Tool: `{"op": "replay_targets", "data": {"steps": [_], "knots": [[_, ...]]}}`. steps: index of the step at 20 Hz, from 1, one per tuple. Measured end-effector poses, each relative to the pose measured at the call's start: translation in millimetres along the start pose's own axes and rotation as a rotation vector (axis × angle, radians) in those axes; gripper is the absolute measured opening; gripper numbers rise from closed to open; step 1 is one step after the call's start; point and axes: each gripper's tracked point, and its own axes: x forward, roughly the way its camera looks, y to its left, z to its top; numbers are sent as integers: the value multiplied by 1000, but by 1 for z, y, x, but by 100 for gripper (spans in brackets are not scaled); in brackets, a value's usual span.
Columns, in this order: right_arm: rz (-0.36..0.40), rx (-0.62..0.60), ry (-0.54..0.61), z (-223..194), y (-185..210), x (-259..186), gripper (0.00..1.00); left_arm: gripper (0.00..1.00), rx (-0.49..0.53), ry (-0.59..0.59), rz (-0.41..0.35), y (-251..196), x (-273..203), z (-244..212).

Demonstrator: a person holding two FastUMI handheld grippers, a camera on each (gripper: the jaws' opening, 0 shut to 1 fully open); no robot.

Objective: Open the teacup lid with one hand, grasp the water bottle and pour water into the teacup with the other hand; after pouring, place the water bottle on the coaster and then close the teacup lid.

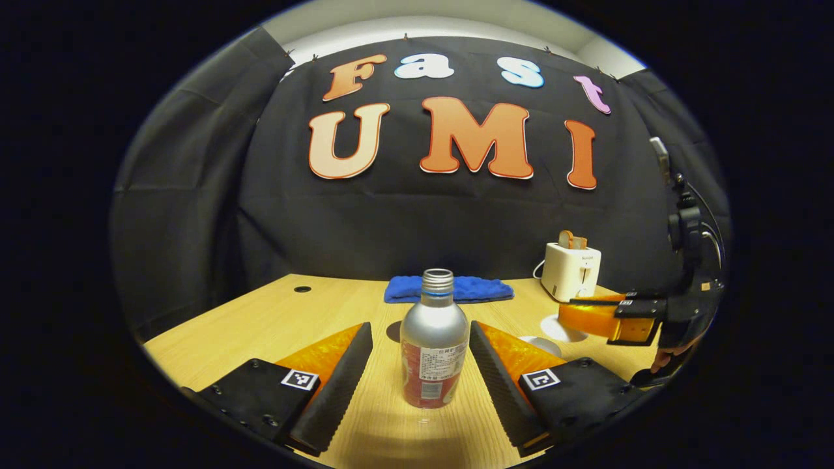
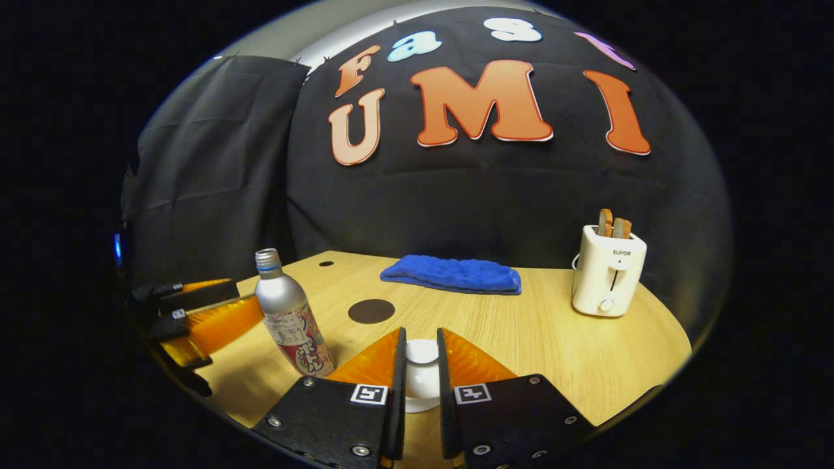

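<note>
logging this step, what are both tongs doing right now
Left tongs: open, straddling the water bottle, not gripping.
Right tongs: shut on the teacup lid.

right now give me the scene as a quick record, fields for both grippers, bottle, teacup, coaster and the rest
left gripper: open, fingers either side of the bottle, not pressing
right gripper: nearly closed around the teacup knob; contact unclear
water bottle: upright on the table, cap off
teacup: white, lid on, mostly hidden by the fingers
coaster: dark disc, bare, behind the teacup
table: light wood
other items: blue towel, white toaster at the back
</note>
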Motion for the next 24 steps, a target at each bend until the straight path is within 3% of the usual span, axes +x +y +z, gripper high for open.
{"op": "replay_targets", "data": {"steps": [5,11,12,15,19,21,24], "knots": [[-60,-26,-53,16,-26,-28,23,98,-47,115,-20,-13,20,-33],[-128,-11,-84,24,-59,-53,23,96,-36,208,40,-5,34,-59],[-143,-4,-86,24,-66,-56,23,89,-41,196,49,-4,35,-58],[-175,6,-90,18,-81,-68,23,84,-47,175,78,2,42,-54],[-201,10,-91,20,-94,-71,23,76,36,181,115,11,48,-49],[-209,11,-100,23,-98,-74,23,81,94,173,127,14,52,-41],[-224,-1,-109,23,-105,-80,23,77,225,173,153,16,50,-36]]}}
